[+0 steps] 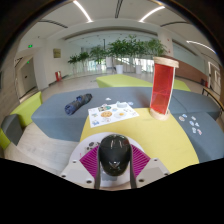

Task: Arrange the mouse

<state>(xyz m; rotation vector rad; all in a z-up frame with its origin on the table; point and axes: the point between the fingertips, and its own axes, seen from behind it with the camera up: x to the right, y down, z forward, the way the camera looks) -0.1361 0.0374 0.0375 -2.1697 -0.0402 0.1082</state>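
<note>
Black mouse [114, 153] between the claw's [114, 165] pads.

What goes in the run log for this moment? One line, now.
gripper: shut on black computer mouse | mouse: above yellow table | ahead: white printed sheet, red-and-white upright stand

I'm in an open office lounge: ceiling strip lights [84, 11], potted plants [122, 50], a table [160, 140].

Just ahead of the fingers [114, 170] the yellow tabletop [150, 135] lies open. Beyond stand a printed sheet [112, 113] and a red cylinder [163, 82].
</note>
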